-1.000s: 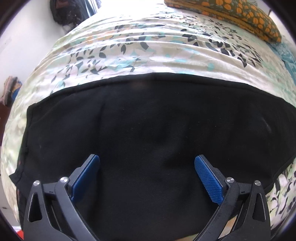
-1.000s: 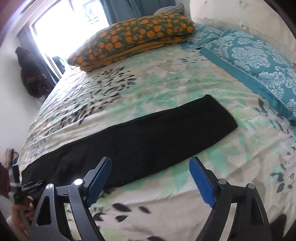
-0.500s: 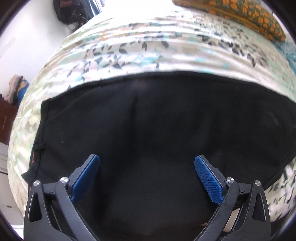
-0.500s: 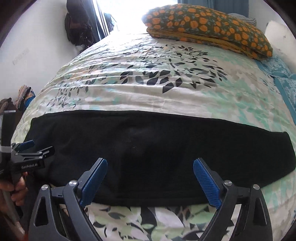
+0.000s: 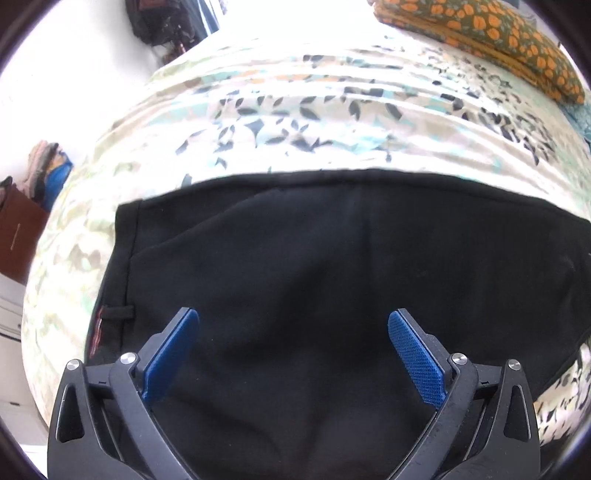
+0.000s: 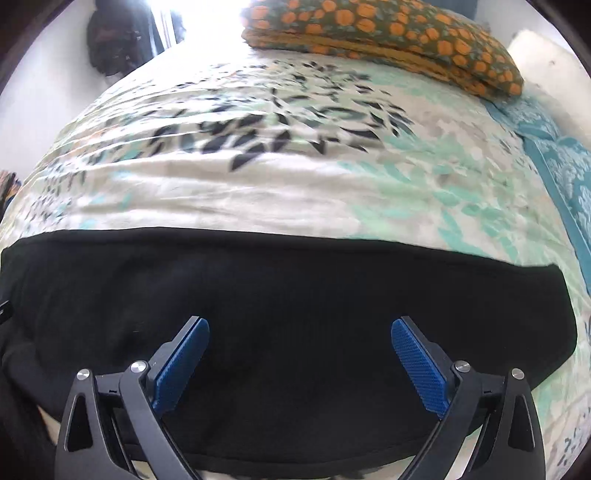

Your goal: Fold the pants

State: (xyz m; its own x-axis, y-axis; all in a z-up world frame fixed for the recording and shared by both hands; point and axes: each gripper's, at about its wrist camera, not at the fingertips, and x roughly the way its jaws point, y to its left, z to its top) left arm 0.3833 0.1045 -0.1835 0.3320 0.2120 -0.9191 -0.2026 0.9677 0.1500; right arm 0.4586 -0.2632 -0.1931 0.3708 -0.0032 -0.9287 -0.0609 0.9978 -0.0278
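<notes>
Blue ribbed pads tip both of my tools, and both sit spread wide with nothing between them. My left tool (image 5: pixel 293 339) hangs over the black pants (image 5: pixel 332 277), its fingers framing plain dark cloth; whether the tips touch the fabric I cannot tell. At 9 o'clock from that tool I see the waistband end of the pants, with a belt loop (image 5: pixel 117 312) and a thin reddish strip of lining at the edge. The far hem of the garment runs across the view at 12 o'clock, and beyond it lies the bedspread (image 5: pixel 332 122), pale with dark and teal leaves. A pillow with orange blotches (image 5: pixel 480 33) sits at 1 o'clock, near the far edge of the bed.

My right tool (image 6: pixel 300 341) is likewise released and poised over the pants (image 6: pixel 295 295), which lie flat as one long black band stretched from 9 o'clock to 3 o'clock. The leg end finishes at 3 o'clock on the bedspread (image 6: pixel 258 177). The orange pillow (image 6: pixel 388 33) shows at 12 to 1 o'clock, and a teal patterned pillow (image 6: pixel 569 173) lies at 2 o'clock. The bed carries everything.
</notes>
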